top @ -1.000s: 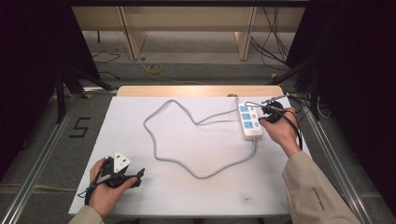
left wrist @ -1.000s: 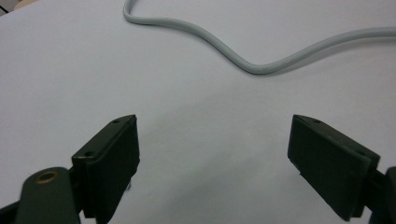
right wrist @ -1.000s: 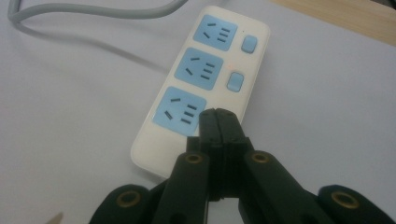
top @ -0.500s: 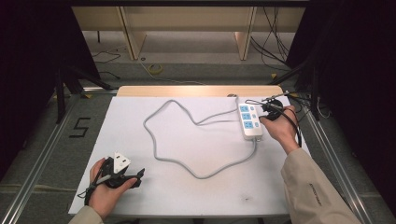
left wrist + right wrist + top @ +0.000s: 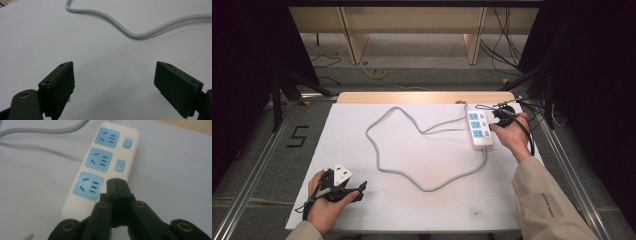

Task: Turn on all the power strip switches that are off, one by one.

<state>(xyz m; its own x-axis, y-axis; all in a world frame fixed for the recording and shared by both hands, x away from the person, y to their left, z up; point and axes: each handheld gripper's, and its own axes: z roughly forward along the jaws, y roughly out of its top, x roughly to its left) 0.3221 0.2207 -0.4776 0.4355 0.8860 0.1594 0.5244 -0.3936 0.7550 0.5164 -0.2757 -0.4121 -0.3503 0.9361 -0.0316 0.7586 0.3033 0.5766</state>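
R gripper [image 5: 116, 181] jaws pressed together, hiding 3rd switch on power strip [image 5: 100, 167]; L gripper [image 5: 115, 82] wide

A dark numeral "5" [image 5: 297, 136] is marked on the floor at the left of the surface. The small print on the person's right sleeve [image 5: 546, 194] is too small to read.

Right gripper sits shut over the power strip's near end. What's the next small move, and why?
Probably press the right gripper straight down. Its jaws are shut and their tip covers the spot where the third switch would be on the power strip; the two other switches lie uncovered. The left gripper is open over bare table.
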